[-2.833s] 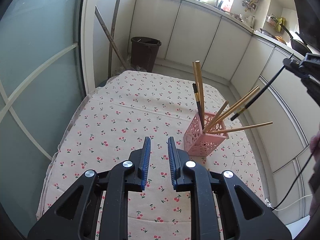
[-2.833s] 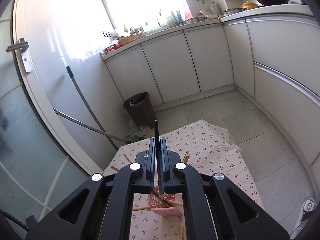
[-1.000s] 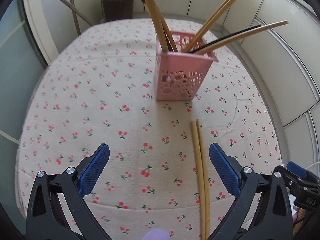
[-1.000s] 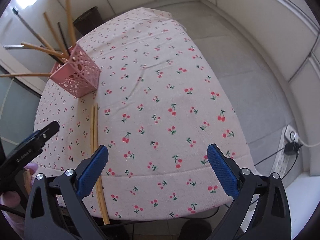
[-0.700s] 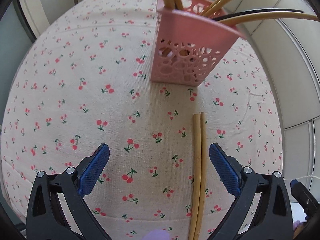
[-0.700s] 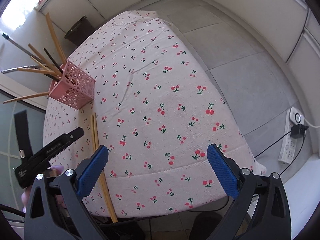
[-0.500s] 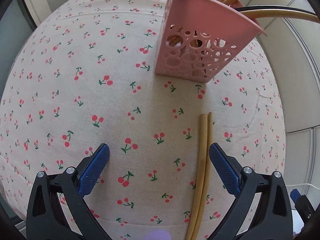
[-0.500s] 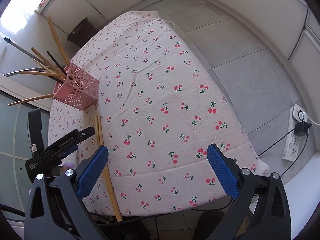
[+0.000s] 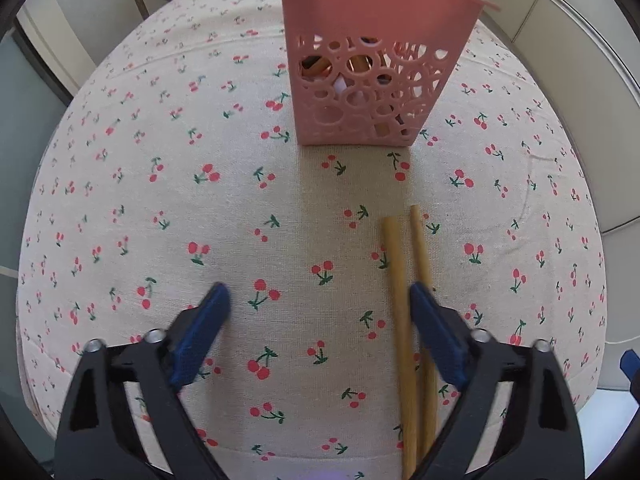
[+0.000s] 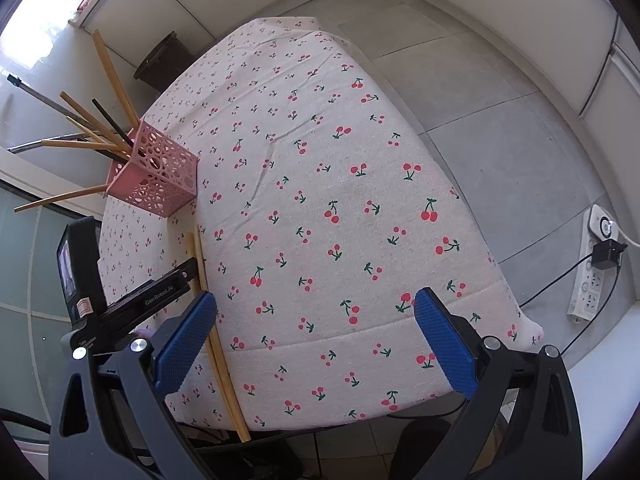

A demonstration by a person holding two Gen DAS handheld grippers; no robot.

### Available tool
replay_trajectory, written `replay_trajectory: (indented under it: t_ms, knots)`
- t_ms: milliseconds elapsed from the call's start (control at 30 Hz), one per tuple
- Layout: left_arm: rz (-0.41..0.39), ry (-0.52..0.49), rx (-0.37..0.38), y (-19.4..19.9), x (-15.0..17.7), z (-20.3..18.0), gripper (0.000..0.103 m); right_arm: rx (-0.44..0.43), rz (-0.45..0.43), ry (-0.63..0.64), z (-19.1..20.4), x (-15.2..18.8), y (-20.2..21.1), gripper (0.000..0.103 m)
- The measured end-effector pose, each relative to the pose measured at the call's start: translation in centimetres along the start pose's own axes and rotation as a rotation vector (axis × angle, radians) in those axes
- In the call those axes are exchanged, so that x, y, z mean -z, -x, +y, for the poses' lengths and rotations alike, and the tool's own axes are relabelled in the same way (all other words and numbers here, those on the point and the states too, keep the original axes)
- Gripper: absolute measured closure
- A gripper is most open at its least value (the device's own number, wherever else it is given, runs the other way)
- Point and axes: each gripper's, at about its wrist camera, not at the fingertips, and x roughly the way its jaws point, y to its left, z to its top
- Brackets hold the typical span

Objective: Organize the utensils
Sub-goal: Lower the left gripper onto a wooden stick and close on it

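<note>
Closer now, left gripper [image 9: 318, 300] straddles one chopstick [image 9: 398, 320] before holder [image 9: 368, 80].

A table under a cherry-print cloth [image 9: 168, 208] carried a pink perforated holder [image 9: 360, 92] at twelve o'clock and two bamboo chopsticks [image 9: 396, 300] lying at five o'clock.

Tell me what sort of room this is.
Probably a home kitchen: white cabinets along the walls, a tiled floor, a cherry-print tablecloth and a pink holder of chopsticks.
</note>
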Motion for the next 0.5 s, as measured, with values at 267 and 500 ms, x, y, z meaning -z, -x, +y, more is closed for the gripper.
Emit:
replay_trajectory:
  t_ms: [267, 500]
  knots:
    - [-0.027, -0.036, 0.003, 1.2, 0.4, 1.2, 0.077, 0.012, 0.014, 0.013, 0.5, 0.1, -0.8, 0.007]
    - [-0.016, 0.008, 0.057, 1.5, 1.2, 3.8, 0.096, 0.024, 0.025, 0.023, 1.3, 0.1, -1.6, 0.007]
